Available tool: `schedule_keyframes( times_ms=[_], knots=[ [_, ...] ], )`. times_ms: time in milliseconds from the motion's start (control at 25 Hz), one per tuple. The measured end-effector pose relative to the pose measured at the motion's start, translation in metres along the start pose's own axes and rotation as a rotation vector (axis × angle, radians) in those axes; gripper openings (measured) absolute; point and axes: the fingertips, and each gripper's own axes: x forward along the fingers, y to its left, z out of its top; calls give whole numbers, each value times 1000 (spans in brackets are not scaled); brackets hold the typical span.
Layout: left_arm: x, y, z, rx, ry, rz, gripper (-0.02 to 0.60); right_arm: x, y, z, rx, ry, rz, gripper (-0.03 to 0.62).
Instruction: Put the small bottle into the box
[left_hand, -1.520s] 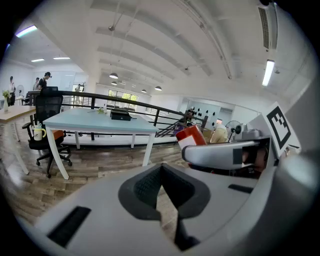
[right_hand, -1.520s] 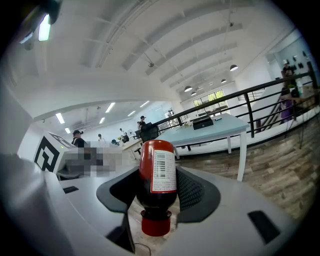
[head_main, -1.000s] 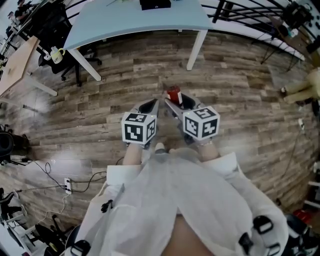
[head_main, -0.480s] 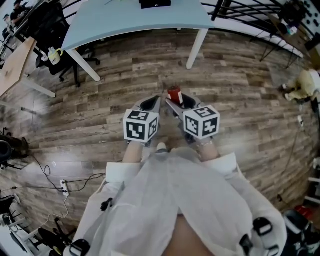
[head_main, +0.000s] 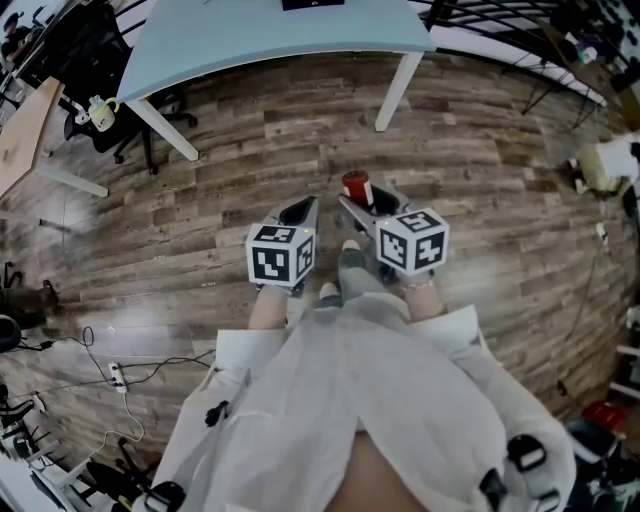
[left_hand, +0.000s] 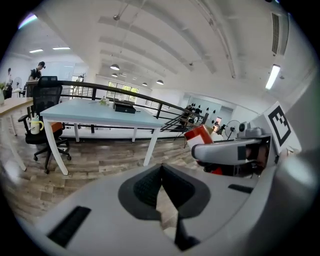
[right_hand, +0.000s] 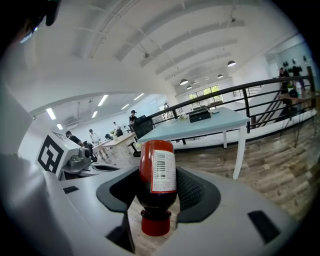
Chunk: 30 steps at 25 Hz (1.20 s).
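Note:
My right gripper (right_hand: 159, 192) is shut on a small red bottle (right_hand: 157, 180) with a white barcode label, held upside down with its red cap toward the camera. In the head view the small red bottle (head_main: 355, 187) sticks up from the right gripper (head_main: 362, 205) over the wooden floor. My left gripper (head_main: 300, 213) hangs beside it, to the left, with nothing in it. In the left gripper view the left gripper (left_hand: 161, 186) has its dark pads pressed together. No box shows in any view.
A light blue table (head_main: 270, 35) with white legs stands ahead; a dark device lies on the light blue table (left_hand: 95, 111). An office chair (left_hand: 45, 117) and a wooden desk (head_main: 25, 130) stand to the left. Cables (head_main: 110, 365) lie on the floor. A person (left_hand: 36, 72) stands far off.
Both grippers have stayed close together. The view has shifted slightly, and the right gripper with the bottle has moved a little to the right and down in the head view.

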Motion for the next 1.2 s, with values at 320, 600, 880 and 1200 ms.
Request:
schedule_keyframes(
  times_ms=[320, 600, 880, 1200],
  knots=[
    [42, 35, 48, -11, -19, 22, 3, 49, -38, 38, -12, 14, 25, 209],
    [99, 58, 117, -5, -46, 45, 3, 93, -84, 92, -57, 23, 67, 209],
    [160, 85, 185, -5, -64, 63, 3, 135, -142, 157, -93, 5, 78, 209],
    [210, 92, 225, -2, -55, 79, 5, 160, -191, 195, -97, 2, 101, 209]
  ],
)
